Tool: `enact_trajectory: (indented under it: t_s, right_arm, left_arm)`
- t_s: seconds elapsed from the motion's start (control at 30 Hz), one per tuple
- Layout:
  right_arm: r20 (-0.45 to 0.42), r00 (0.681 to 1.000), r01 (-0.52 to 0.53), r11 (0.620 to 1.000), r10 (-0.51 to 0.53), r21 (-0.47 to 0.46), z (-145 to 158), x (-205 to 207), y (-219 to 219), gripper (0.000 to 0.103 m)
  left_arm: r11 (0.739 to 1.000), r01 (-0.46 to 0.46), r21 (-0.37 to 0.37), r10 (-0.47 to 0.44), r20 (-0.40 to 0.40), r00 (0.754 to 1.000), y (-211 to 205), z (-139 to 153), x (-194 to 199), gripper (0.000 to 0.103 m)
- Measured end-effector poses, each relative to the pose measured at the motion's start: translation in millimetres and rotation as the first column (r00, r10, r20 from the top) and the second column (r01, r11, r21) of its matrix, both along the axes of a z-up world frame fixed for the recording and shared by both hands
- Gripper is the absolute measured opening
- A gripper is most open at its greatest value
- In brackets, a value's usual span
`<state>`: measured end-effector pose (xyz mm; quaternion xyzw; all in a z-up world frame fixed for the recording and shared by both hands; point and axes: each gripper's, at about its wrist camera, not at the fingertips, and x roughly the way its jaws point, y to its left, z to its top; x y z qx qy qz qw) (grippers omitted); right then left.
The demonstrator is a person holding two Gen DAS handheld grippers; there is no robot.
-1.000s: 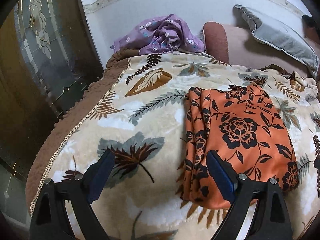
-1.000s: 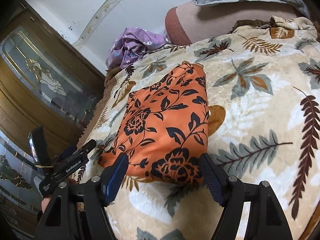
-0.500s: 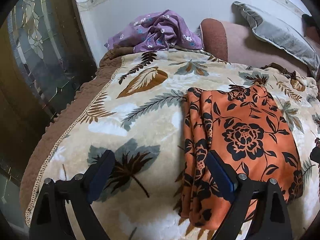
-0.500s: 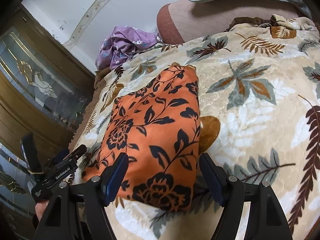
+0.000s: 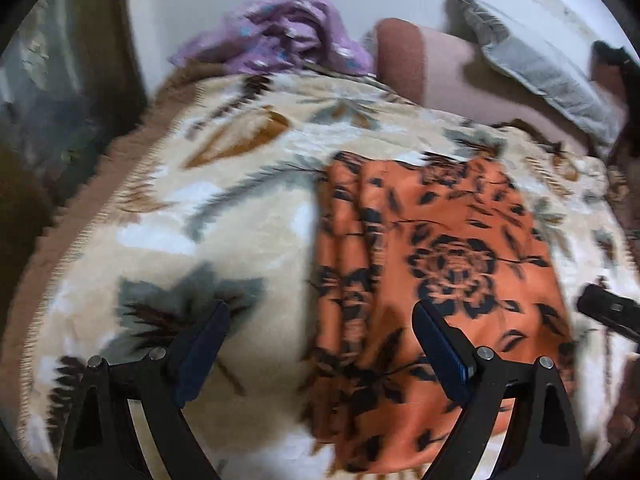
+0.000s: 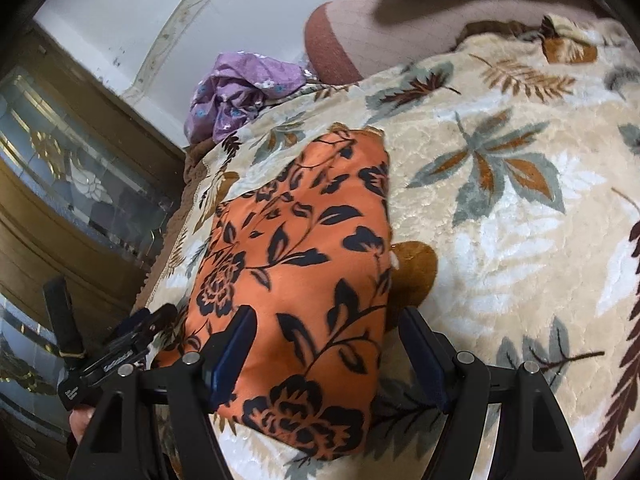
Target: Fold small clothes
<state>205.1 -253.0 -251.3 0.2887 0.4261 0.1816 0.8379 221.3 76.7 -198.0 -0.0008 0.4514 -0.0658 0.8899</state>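
**Both grippers open above folded orange garment**

The orange floral garment (image 5: 436, 264) lies folded on the leaf-patterned blanket (image 5: 224, 216), right of centre in the left wrist view and centre-left in the right wrist view (image 6: 304, 264). The left gripper (image 5: 320, 344) has its jaws spread wide over the garment's left edge, nothing clamped. The right gripper (image 6: 326, 352) stands open, straddling the garment's near right corner. A purple garment (image 6: 236, 92) lies bunched at upper left.

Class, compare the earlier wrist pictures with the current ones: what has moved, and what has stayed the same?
Both open grippers have closed in on the orange floral garment: the left gripper and right gripper now straddle its near end. Nothing was gripped or released. The garment stays folded on the leaf-print blanket, the purple cloth heaped behind.
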Motion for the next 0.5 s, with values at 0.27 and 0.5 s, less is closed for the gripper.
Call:
enact_trajectory:
  t_s: [0.27, 0.5]
  right_arm:
    - [-0.136, 0.991, 0.015, 0.965, 0.021, 0.264, -53, 37, -15, 0.077]
    - [-0.097, 0.993, -0.037, 0.946, 0.071, 0.321, -54, 64, 17, 0.081]
  left_arm:
    - [0.943, 0.104, -0.315, -0.167, -0.18, 0.969, 3, -38, 32, 0.093]
    - [0.907, 0.08, -0.413, -0.179, -0.209, 0.961, 8, -49, 38, 0.092]
